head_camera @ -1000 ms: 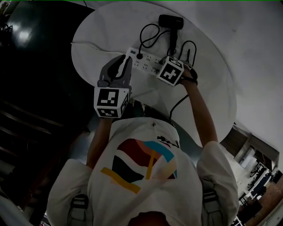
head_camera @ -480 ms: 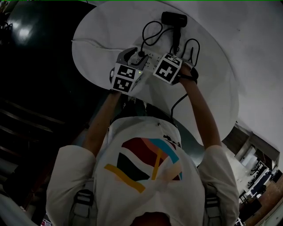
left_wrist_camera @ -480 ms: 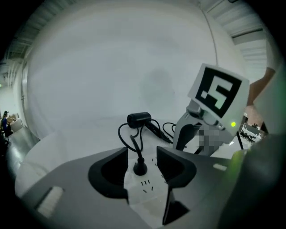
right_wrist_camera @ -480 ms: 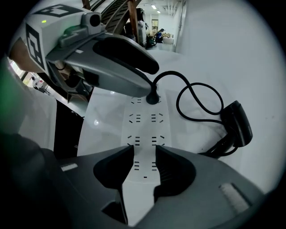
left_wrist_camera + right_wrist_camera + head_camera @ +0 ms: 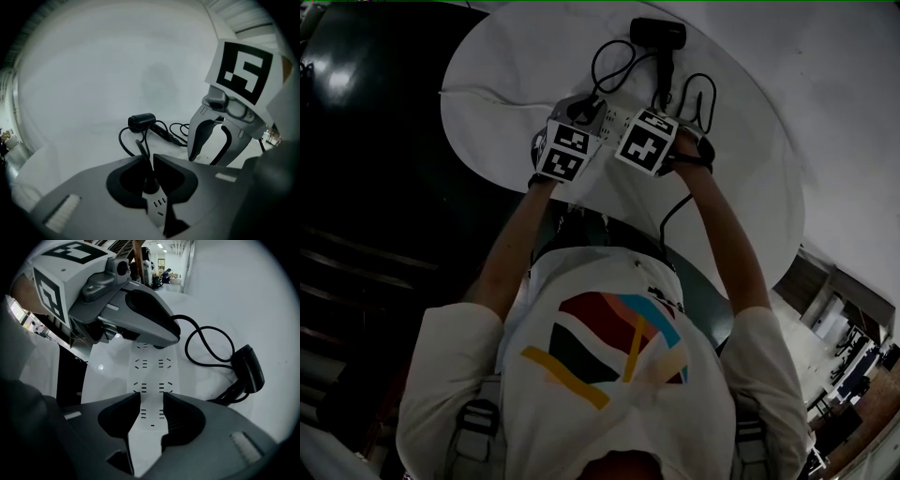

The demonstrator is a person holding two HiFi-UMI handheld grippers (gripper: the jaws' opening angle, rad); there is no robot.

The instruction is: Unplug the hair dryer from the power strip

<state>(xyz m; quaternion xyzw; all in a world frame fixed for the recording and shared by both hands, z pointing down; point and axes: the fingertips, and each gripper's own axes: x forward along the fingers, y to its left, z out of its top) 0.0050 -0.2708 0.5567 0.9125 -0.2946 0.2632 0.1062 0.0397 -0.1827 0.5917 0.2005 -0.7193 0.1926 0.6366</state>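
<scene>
The power strip (image 5: 152,364) lay across the middle of the tabletop (image 5: 497,94), its length running left to right. Behind it, near the far edge, lay the hair dryer (image 5: 658,34). Its cord (image 5: 187,350) looped over the tabletop between the two, down to the plug (image 5: 150,184) seated in the strip's left end. The left gripper (image 5: 149,161) sat at that left end with the plug between its jaws, which had just been closing on it. The right gripper (image 5: 152,401) stood just beside it to the right, over the strip, one jaw against each long side. A second cable (image 5: 667,223) ran from beside the right gripper toward the near edge
</scene>
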